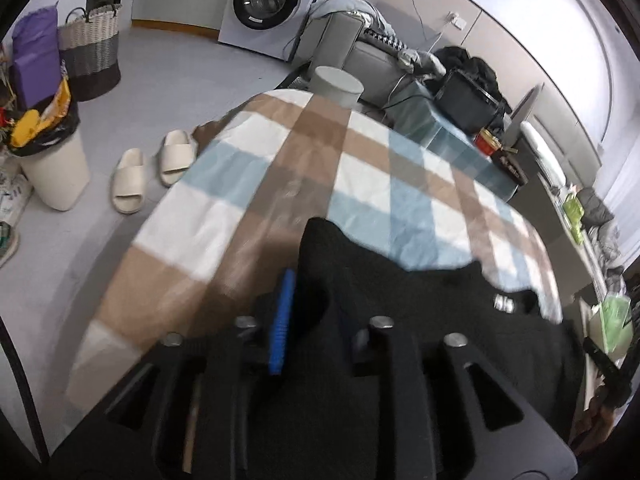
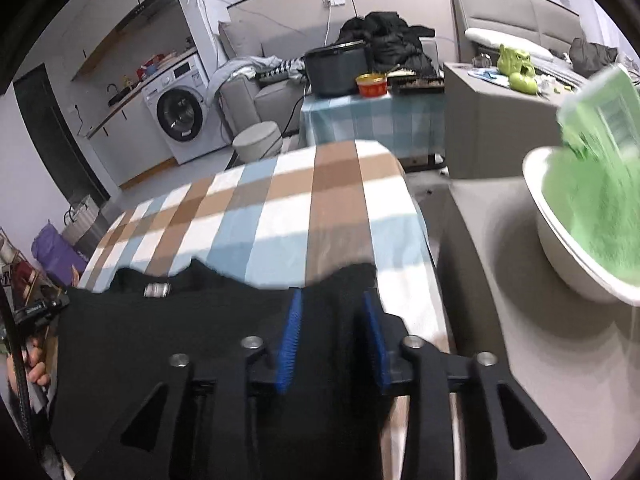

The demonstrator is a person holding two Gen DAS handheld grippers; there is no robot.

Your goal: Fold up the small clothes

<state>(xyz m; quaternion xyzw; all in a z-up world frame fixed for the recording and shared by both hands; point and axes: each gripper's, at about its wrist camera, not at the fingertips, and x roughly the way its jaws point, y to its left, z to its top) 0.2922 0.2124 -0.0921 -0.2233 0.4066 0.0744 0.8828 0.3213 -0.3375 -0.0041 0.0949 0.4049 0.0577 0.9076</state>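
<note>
Garment (image 2: 200, 332) — black, on the checked cloth (image 2: 288, 216) — lies between both grippers' slightly parted jaws.

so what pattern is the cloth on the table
Wide checks of tan, pale blue and white on the cloth; clearest in the right wrist view.

Each camera sits just behind its own pair of fingers and looks forward and steeply down along them, very near the black garment (image 1: 420, 320) lying on the checked blue, brown and white cloth-covered surface (image 1: 248, 184). The left view faces past its blue-padded fingers (image 1: 282, 324) toward the white front-loading washing machine (image 1: 272, 4). The right view looks past its fingers (image 2: 290, 344) across the same surface. Both share the garment, the checked cloth, the washing machine (image 2: 180, 112) and the grey sofa (image 2: 256, 80) beyond the fingers.
</note>
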